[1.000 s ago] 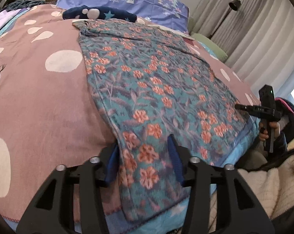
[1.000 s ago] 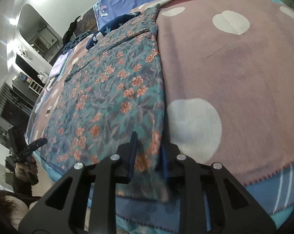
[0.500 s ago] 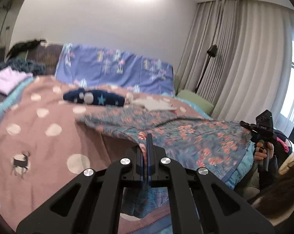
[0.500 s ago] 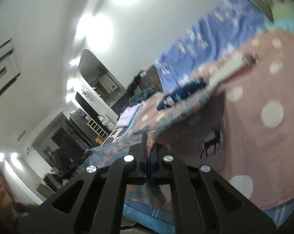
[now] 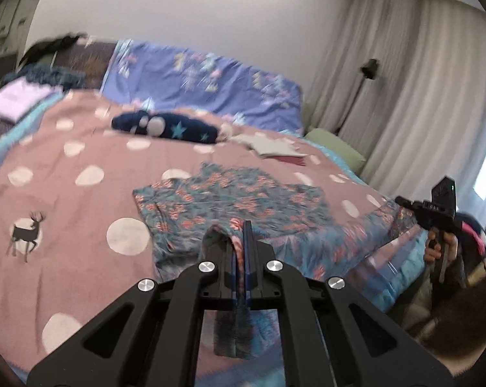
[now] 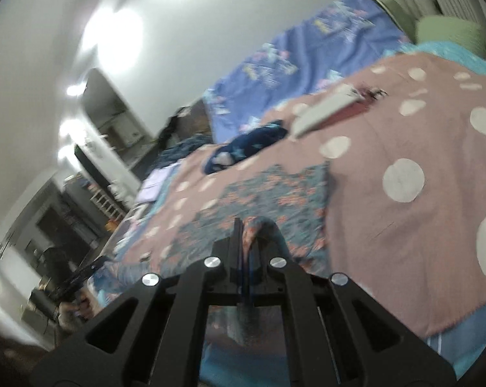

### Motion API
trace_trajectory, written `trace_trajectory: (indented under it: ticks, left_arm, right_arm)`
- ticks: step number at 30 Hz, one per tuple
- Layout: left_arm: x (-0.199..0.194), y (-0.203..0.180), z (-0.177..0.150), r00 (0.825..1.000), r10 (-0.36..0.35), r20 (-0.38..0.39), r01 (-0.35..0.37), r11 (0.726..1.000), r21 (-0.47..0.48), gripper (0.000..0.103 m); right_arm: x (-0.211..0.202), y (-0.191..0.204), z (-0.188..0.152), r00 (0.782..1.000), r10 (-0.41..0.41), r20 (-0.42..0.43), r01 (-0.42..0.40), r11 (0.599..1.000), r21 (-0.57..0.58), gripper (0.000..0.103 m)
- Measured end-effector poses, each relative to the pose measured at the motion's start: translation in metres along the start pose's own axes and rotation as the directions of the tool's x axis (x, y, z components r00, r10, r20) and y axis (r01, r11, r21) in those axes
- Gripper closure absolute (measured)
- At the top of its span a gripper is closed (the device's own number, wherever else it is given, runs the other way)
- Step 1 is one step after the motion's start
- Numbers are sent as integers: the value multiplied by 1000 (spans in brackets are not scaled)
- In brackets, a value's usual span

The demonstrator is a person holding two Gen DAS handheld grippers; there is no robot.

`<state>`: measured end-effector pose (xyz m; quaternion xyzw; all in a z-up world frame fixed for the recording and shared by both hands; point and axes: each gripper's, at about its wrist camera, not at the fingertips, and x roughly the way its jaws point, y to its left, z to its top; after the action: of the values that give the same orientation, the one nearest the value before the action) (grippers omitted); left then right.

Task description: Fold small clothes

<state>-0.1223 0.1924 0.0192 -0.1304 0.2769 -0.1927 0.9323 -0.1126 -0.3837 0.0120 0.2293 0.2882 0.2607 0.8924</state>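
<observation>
Left wrist view: left gripper (image 5: 241,258) clenched on the near edge of the floral cloth (image 5: 236,203), lifted off the bed (image 5: 68,200); the rest lies mid-bed. Right gripper (image 5: 401,200) at far right, in a hand (image 5: 441,246).

Right wrist view: right gripper (image 6: 244,254) clamped on the cloth's (image 6: 268,193) near edge. Frame blurred.

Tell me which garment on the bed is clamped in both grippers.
The teal floral garment, held by the left gripper and right gripper; the navy star-print garment lies untouched farther back.
</observation>
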Motion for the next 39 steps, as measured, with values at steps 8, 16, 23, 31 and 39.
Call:
trace_trajectory:
  ticks: [8, 16, 23, 31, 39]
  left_arm:
    - [112, 54, 60, 994, 52, -97, -56, 997, -46, 100]
    - [198, 119, 26, 969, 32, -243, -89, 970, -226, 100]
    - [168, 100, 25, 971, 15, -237, -56, 984, -167, 69]
    - [150, 91, 25, 970, -45, -240, -2, 982, -190, 98]
    - [211, 130, 97, 983, 47, -175, -96, 955, -281, 87]
  right_arm:
    - [119, -48, 53, 996, -42, -76, 50, 993, 110, 100]
    - [188, -103, 39, 971, -78, -226, 127, 970, 209, 97]
    - [164, -79, 37, 959, -104, -265, 128, 989, 76, 77]
    - [156, -55, 29, 953, -88, -290, 93, 996, 5, 99]
    - [225, -84, 117, 974, -90, -209, 126, 978, 166, 92]
